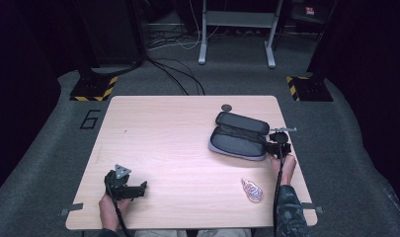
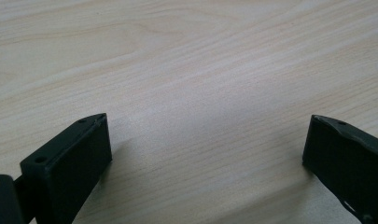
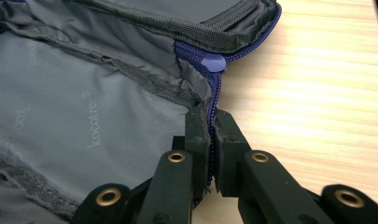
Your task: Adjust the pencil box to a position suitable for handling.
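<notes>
Both hand-held tools are matte black. The left gripper [image 1: 124, 185] carries a grey three-cornered plate on top, and a black cable trails from it. The right gripper [image 1: 279, 144] has brass-coloured rivets at its linkage joints — its fingers [image 3: 227, 149] are flat black blocks. A dark, mottled sleeve [image 1: 290, 212] covers the right forearm.

The open pouch [image 1: 239, 136] lies on the table [image 1: 178, 148], over on the right side. A small disc [image 1: 226, 107] sits just behind it. A little wrapped packet [image 1: 252, 190] lies nearer the front edge. The right gripper [image 1: 279, 143] is at the pouch's right end, and the left gripper [image 1: 131, 189] rests far off at the front left.
</notes>
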Action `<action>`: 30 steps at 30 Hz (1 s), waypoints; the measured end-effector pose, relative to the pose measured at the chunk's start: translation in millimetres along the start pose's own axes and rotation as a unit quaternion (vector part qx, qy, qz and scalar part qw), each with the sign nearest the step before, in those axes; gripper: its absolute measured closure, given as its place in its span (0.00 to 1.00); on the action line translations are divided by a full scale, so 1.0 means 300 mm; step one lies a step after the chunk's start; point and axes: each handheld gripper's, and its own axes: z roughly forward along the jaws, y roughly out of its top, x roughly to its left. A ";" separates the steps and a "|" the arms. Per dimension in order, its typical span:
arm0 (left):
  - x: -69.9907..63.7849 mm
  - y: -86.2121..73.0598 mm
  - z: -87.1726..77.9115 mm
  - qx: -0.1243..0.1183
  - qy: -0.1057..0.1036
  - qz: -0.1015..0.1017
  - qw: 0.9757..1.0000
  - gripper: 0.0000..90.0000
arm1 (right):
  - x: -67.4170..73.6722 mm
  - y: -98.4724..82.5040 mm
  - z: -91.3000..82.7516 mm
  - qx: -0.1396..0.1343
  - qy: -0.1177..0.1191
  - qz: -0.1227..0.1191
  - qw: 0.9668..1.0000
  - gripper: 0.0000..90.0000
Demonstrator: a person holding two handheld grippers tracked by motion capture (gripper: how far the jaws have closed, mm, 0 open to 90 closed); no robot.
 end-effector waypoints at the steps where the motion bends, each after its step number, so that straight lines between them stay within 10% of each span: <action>1: 0.000 0.000 0.000 0.000 0.000 0.000 1.000 0.01 | 0.004 0.000 0.001 0.000 0.003 -0.002 1.000 0.96; 30: 0.001 0.000 0.000 0.000 0.000 0.001 1.000 0.01 | 0.230 -0.009 0.023 0.011 0.087 -0.030 0.996 0.96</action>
